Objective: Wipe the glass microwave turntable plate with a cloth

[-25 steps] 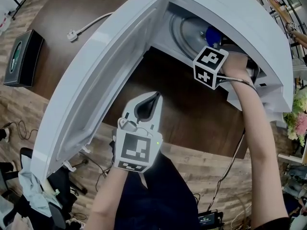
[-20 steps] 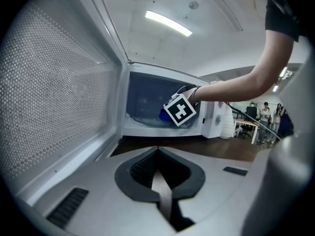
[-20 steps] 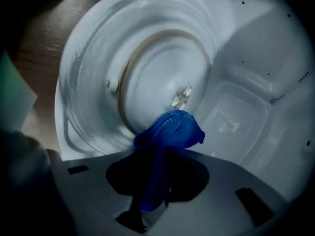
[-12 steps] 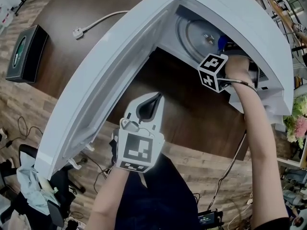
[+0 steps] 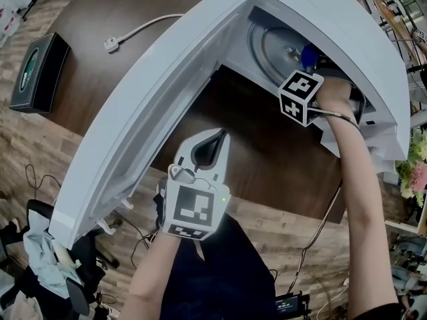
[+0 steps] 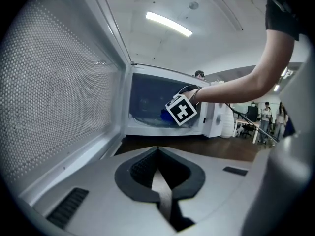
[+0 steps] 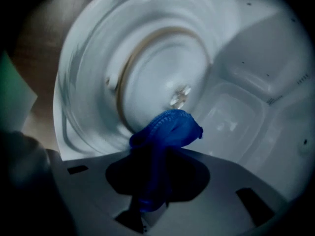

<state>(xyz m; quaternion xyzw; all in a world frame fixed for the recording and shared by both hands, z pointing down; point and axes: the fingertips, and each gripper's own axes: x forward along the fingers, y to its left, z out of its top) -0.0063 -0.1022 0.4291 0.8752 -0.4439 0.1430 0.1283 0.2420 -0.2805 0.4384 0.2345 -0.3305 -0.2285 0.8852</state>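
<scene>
Fingers (image 7: 191, 177) pinching cloth (image 7: 168, 130): right gripper view.

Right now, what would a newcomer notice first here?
The white microwave, its door swung wide, on a dark table. Inside it, the right tool grips a bright blue cloth over the glass plate. The left tool hangs shut outside, beside the door.

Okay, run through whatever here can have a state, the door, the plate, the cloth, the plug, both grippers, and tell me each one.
Microwave door: open wide.
Glass turntable plate: in place inside the microwave.
Blue cloth: bunched, clamped in the right gripper.
Right gripper: shut on the blue cloth, inside the microwave.
Left gripper: shut, empty, outside the microwave.
Plug: unplugged, lying on the table.
</scene>
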